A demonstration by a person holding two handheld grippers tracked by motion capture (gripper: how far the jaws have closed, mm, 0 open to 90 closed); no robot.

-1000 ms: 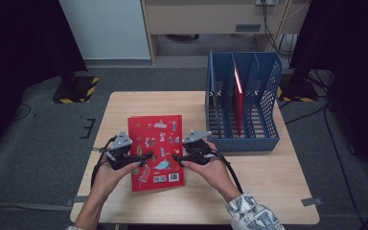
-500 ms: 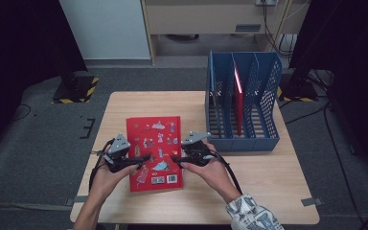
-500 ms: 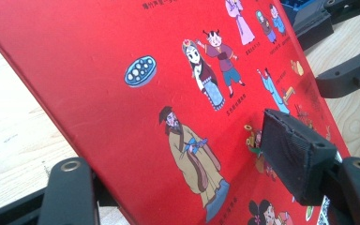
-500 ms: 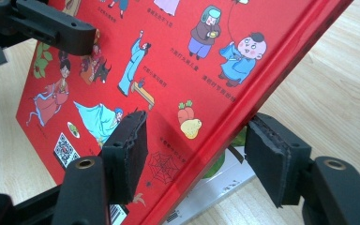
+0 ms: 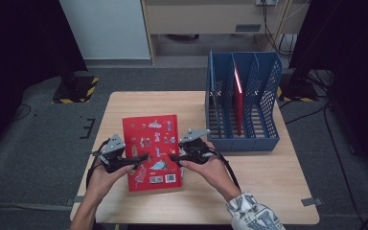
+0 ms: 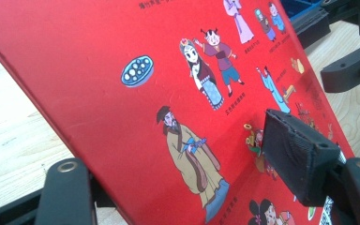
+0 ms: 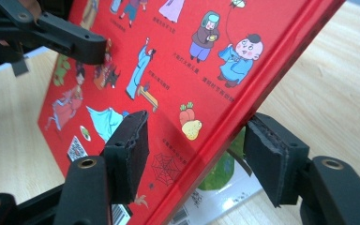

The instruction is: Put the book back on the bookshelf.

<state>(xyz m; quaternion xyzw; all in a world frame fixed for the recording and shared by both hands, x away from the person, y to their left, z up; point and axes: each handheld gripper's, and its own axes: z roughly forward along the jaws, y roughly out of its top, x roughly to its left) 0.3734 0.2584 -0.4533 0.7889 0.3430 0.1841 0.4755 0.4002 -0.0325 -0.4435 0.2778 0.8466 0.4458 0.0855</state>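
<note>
**A:** So, where is the book (image 5: 151, 146)?

**B:** On the table (image 5: 268, 182), just left of the rack (image 5: 242, 143) as the high view shows it. It is red with cartoon figures, and its near end is tipped up slightly. The rack is blue with upright slots, and one slot holds another red book (image 5: 238, 96).

**A:** And the claws?

**B:** Both are at the book's end farthest from the rack's back wall. The left gripper (image 5: 141, 157) straddles the edge away from the rack. One pad (image 6: 295, 159) lies on the cover and the other jaw is under the edge. Its jaws have just been opening, and I cannot tell whether they grip. The right gripper (image 5: 175, 155) straddles the spine, on the rack's side. Its jaws are apart, with a clear gap at the outer pad (image 7: 272, 159).

**A:** How should this step go?

**B:** I judge the book is being readied for a free slot. Push the spine deeper between the right pads and close them squarely on it. Only then let the left claw go. Stand the book upright before moving it toward the rack, so that it doesn't swing or slip.
</note>
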